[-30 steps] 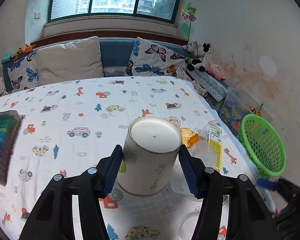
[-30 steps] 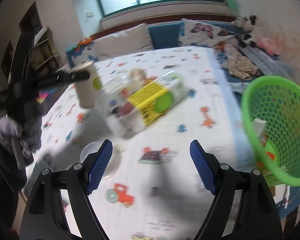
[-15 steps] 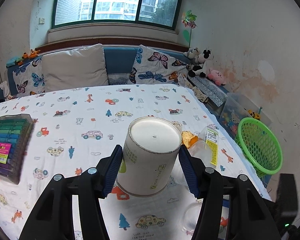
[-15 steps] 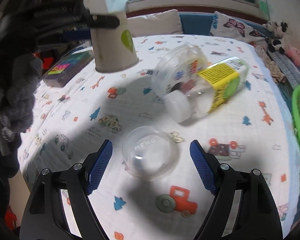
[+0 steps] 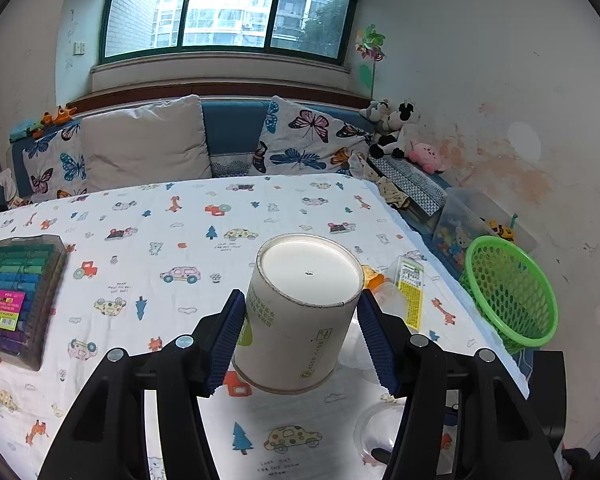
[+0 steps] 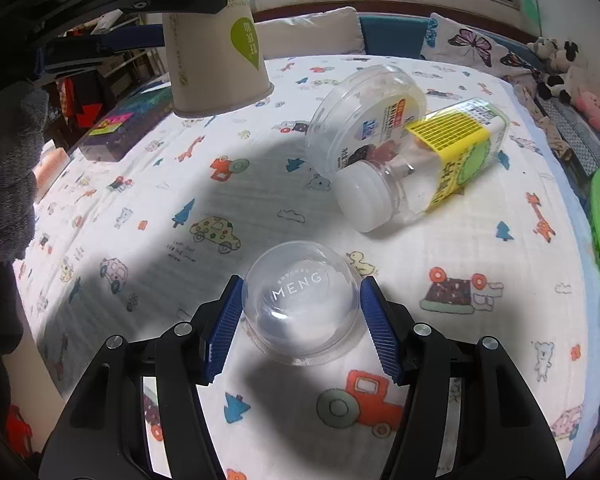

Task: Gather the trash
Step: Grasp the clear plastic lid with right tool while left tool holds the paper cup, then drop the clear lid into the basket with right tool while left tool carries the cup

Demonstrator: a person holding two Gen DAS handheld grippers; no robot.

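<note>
Trash first: in the left view our left tongs (image 5: 300,332) grip an upside-down paper cup (image 5: 300,320) lifted above the bench (image 5: 180,248), ready for the green basket (image 5: 508,296). In the right view our right tongs (image 6: 300,320) have just been closing around a clear dome lid (image 6: 302,304), pads about touching.

Matt paper cup (image 5: 300,320), glossy clear plastic dome lid (image 6: 302,304), woven cloth tbl cover (image 6: 460,240).
</note>
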